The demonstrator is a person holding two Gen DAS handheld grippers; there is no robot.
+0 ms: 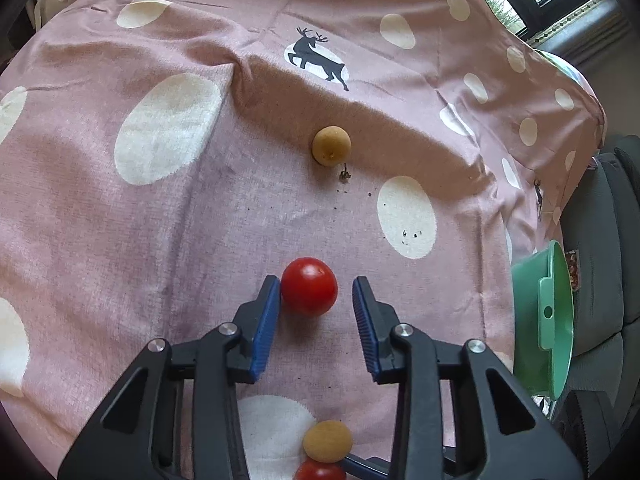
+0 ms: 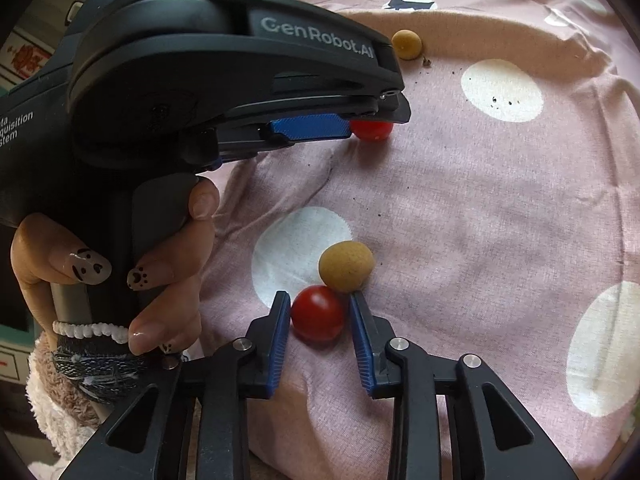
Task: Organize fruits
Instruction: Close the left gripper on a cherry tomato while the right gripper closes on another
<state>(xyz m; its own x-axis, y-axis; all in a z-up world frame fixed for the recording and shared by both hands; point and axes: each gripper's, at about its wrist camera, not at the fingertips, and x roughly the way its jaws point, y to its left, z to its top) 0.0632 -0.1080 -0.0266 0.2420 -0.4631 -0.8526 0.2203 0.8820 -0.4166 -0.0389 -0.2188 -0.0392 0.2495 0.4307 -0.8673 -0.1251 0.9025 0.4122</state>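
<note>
On the pink spotted cloth [image 1: 120, 220] lie two red cherry tomatoes and two tan longans. My left gripper [image 1: 316, 292] is open around one tomato [image 1: 309, 286], whose left side touches the left pad; a gap remains on the right. It also shows in the right wrist view [image 2: 372, 130], part hidden by the left gripper body. My right gripper [image 2: 320, 312] is open around the other tomato [image 2: 319, 313], with a longan [image 2: 346, 266] touching it just beyond. That pair shows at the bottom of the left wrist view [image 1: 327, 446]. The second longan [image 1: 331, 145] lies farther out.
A green plastic bowl [image 1: 556, 320] sits off the cloth's right edge. A loose stem and dark crumbs [image 1: 344, 176] lie near the far longan. The cloth has folds and a ridge across the back. A hand holds the left gripper's handle [image 2: 152, 248].
</note>
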